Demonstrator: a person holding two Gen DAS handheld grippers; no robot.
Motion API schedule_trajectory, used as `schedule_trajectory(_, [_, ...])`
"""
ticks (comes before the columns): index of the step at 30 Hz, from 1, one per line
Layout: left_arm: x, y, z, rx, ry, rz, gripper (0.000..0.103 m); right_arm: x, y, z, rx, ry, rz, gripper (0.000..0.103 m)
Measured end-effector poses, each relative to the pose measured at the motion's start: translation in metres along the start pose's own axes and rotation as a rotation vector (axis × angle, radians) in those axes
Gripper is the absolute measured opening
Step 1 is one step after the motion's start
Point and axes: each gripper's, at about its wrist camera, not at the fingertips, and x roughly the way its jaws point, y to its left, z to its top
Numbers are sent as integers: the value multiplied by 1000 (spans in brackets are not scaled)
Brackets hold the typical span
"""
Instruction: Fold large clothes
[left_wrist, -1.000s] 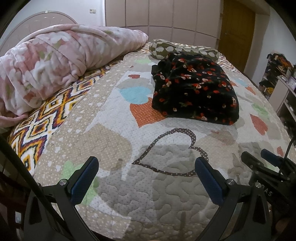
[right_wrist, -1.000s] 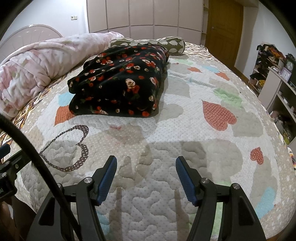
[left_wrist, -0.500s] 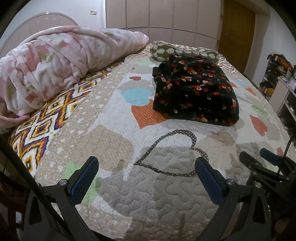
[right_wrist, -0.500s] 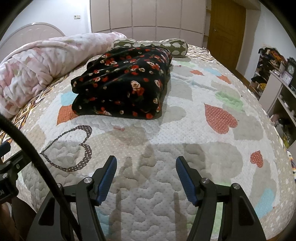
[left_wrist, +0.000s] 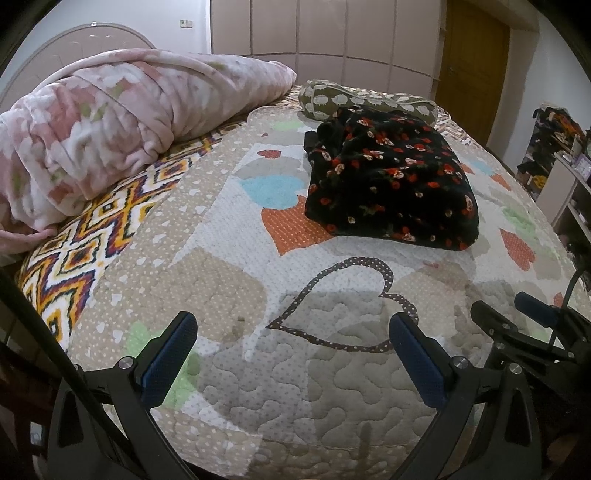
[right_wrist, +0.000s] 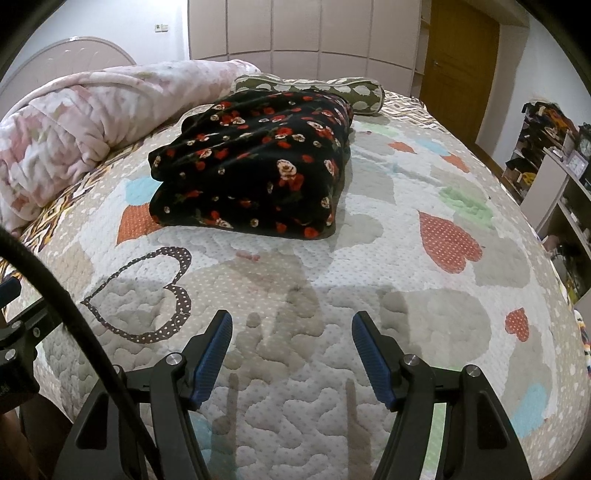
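Observation:
A black garment with red and white flowers lies folded into a thick rectangle on the heart-patterned quilt, far from both grippers. In the right wrist view the same folded garment sits left of centre, beyond the fingertips. My left gripper hovers open above the quilt near the bed's front edge, nothing between its blue pads. My right gripper is open too, over bare quilt, empty. The right gripper's fingers show at the right edge of the left wrist view.
A rolled pink floral blanket lies along the left side of the bed. An olive patterned bolster sits behind the garment. Wardrobe doors and a wooden door stand at the back; cluttered shelves line the right wall.
Both views have shifted slightly, with the folded garment a little lower in frame. Both grippers stay open and empty; the garment has not moved on the bed.

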Motion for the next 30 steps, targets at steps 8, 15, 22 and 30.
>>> schedule_trajectory(8, [6, -3, -2, -5, 18, -9, 103, 1, 0, 0, 1, 3, 0, 72])
schedule_trajectory(15, [9, -2, -2, -6, 23, -12, 103, 4, 0, 0, 1, 6, 3, 72])
schedule_trajectory(22, [11, -2, -2, -6, 25, -12, 103, 9, -2, -2, 5, 12, 0, 72])
schedule_trajectory(30, [11, -3, -2, -6, 24, -13, 103, 9, -3, -1, 4, 10, -3, 72])
